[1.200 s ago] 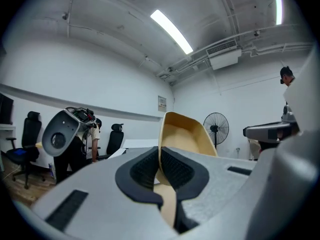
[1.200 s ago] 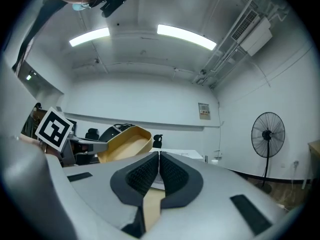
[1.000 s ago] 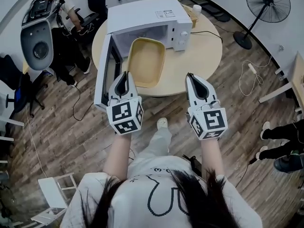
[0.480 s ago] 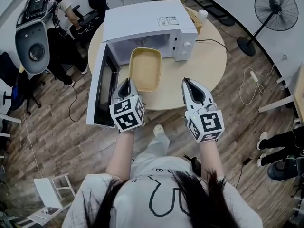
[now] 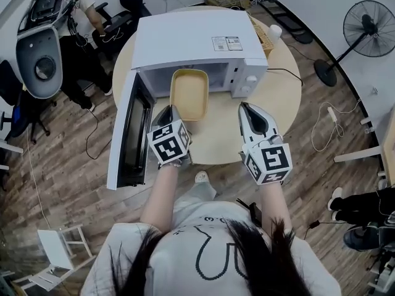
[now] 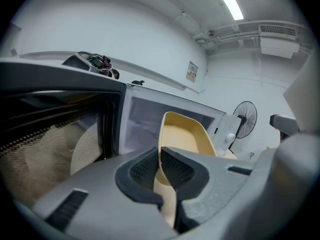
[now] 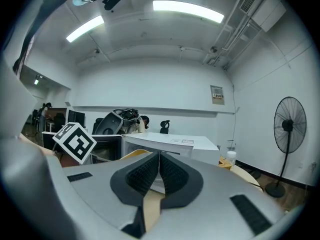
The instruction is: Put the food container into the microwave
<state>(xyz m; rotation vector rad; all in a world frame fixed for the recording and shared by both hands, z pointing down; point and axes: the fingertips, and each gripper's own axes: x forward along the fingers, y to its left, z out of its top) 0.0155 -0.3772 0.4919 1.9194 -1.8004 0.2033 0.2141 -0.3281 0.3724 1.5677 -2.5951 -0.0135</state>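
Note:
The yellow food container [image 5: 189, 94] is tilted, its far end inside the open mouth of the white microwave [image 5: 191, 39]. My left gripper [image 5: 166, 113] is shut on the near left rim of the container [image 6: 182, 134]; in the left gripper view the rim runs between the closed jaws of the gripper [image 6: 161, 158]. The microwave door [image 5: 126, 134] hangs open to the left. My right gripper [image 5: 247, 108] hovers over the table's near edge, right of the container, shut with nothing in it. In the right gripper view its jaws meet, with the microwave [image 7: 172, 144] beyond.
The microwave stands on a round beige table [image 5: 281, 85]. A small bottle [image 5: 274, 31] and a basket [image 5: 262, 37] sit behind its right side. A standing fan [image 5: 370, 23] is on the floor to the right, and cables lie nearby. A person sits at equipment at the far left.
Both grippers have moved forward toward the microwave. The container, carried by the left gripper, has gone from in front of the opening to partly inside it.

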